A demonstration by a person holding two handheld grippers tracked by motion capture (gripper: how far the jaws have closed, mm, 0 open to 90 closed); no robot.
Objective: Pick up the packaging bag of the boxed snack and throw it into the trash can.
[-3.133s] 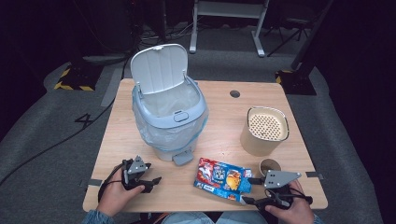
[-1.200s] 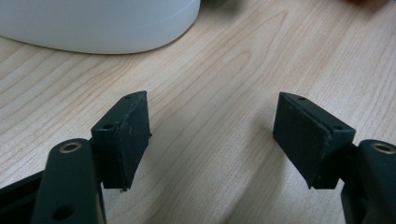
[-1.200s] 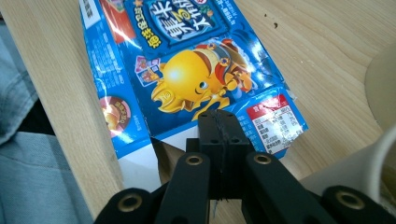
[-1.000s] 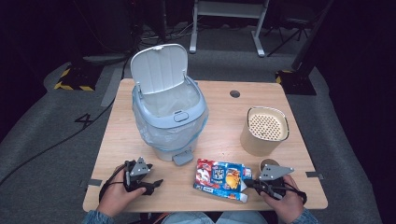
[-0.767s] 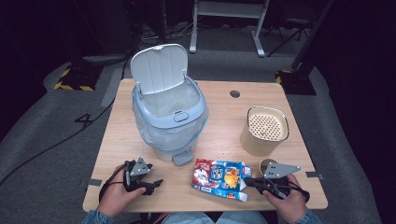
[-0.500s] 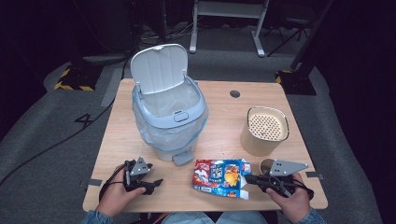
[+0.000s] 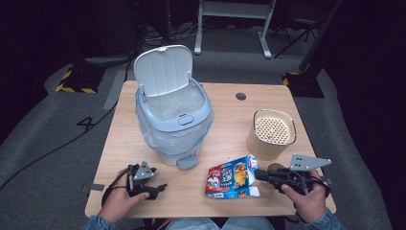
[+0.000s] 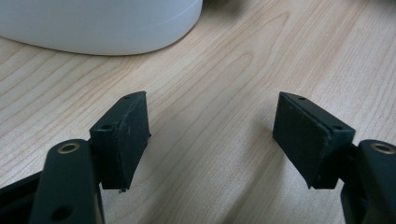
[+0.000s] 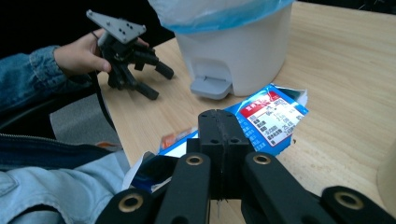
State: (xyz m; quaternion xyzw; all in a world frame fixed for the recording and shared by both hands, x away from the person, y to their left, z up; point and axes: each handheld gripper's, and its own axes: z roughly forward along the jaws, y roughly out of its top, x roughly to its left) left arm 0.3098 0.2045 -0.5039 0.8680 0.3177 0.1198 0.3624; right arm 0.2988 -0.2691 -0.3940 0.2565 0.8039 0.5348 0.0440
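The snack box is a flattened carton, blue with red and bright printed pictures on its upper face; in the right gripper view its lifted side shows a white label panel with a red heading, and a torn white flap hangs at its near end; it lies on the wooden table near the front edge, just in front of the pedal bin and to the left of the perforated beige canister; its long axis runs roughly left to right, the right end tipped up and angled slightly toward the canister, the left end low on the wood; the right gripper meets that raised right end, its jaws pressed together with no gap in the right gripper view, though whether card lies between them I cannot tell; the left gripper rests on the table near the bin's base, jaws spread wide over bare wood.
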